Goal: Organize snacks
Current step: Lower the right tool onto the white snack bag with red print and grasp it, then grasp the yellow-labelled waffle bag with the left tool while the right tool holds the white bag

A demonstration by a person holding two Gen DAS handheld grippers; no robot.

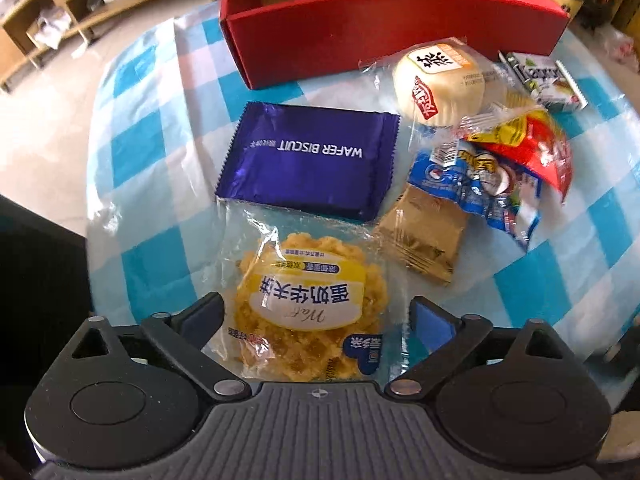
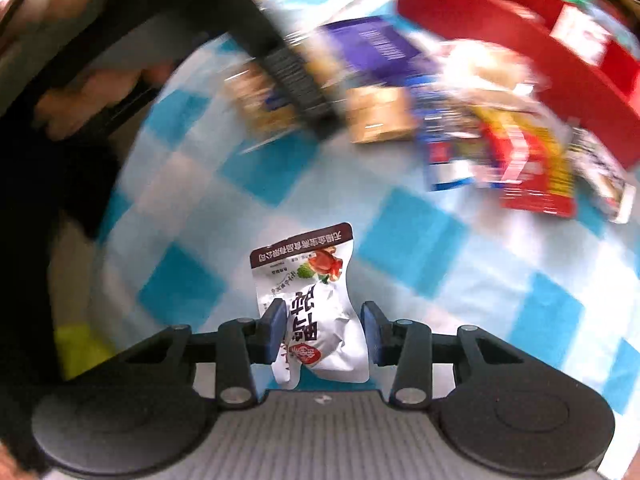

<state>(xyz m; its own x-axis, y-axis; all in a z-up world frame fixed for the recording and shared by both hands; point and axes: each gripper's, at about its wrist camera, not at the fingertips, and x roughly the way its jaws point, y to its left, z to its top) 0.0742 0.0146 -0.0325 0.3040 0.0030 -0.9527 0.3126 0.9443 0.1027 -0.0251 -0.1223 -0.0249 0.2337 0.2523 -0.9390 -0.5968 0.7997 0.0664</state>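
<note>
Mostly top-down. Left gripper (image 1: pixel 316 320) was spread wide, straddling the waffle pack (image 1: pixel 308 304) without pressing it; clear crinkly film, round bumpy golden waffle, lying flat on the blue-white checked tablecloth (image 1: pixel 136 160), long axis running away from the camera. Just beyond it lay a glossy purple wafer packet (image 1: pixel 308 160), flat, rectangular, with serrated ends. Right gripper (image 2: pixel 324 332) was clenched on a white foil pouch (image 2: pixel 316 316), puffy, long axis pointing forward. Red cardboard box (image 1: pixel 384 28) sat behind.

Waffle packet (image 1: pixel 308 312) nearest on the tablecloth (image 1: pixel 156 160), wafer biscuit pack (image 1: pixel 308 160) behind it, box (image 1: pixel 384 36) farther back, bun (image 1: pixel 440 84) right of the pack.
</note>
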